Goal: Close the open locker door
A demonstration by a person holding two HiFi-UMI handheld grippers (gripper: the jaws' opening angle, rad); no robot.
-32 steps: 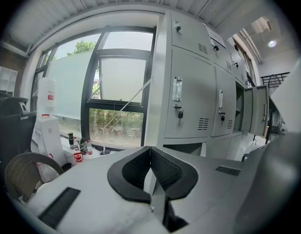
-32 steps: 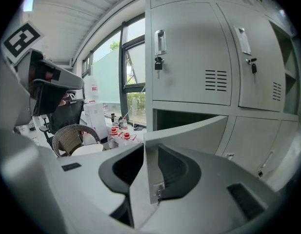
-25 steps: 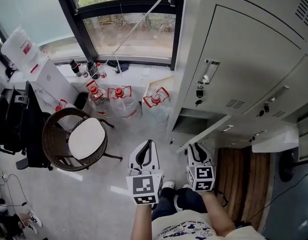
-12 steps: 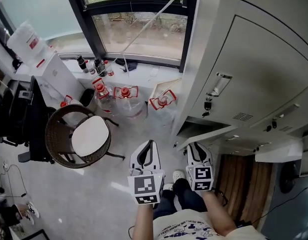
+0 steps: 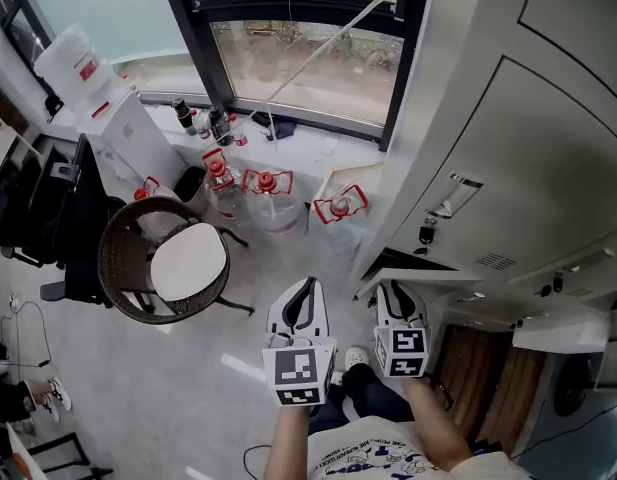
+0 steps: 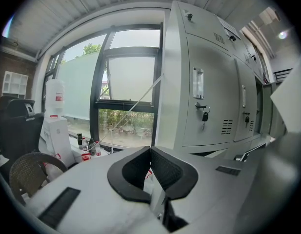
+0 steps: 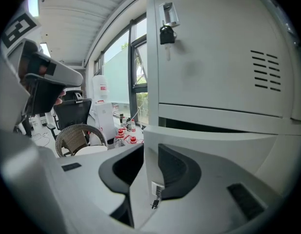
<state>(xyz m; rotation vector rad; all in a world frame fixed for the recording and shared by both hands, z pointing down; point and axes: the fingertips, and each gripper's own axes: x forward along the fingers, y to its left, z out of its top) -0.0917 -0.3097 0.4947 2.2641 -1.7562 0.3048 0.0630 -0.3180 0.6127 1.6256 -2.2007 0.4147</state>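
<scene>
The grey lockers [image 5: 508, 148] fill the right side of the head view. A low locker door [image 5: 428, 277] stands ajar, swung out toward me. My right gripper [image 5: 393, 286] is at the door's free edge. In the right gripper view that door edge [image 7: 149, 179] runs between the dark pads [image 7: 177, 172], and my right gripper [image 7: 150, 152] is shut on it. A small key hangs at the edge. My left gripper [image 5: 306, 284] hangs beside it on the left, apart from the door. Its tips meet with nothing between them, so my left gripper [image 6: 150, 148] is shut.
A wicker chair [image 5: 168, 263] with a white seat stands at the left. Water bottles with red handles [image 5: 273, 203] cluster under the window [image 5: 308, 58]. A water dispenser [image 5: 108, 108] and a black office chair [image 5: 48, 218] stand further left. Padlocked upper locker doors [image 6: 201, 111] are shut.
Both grippers have moved toward the lockers. The door held by the right gripper has swung closer to the locker front, and the dark opening behind it has narrowed.
</scene>
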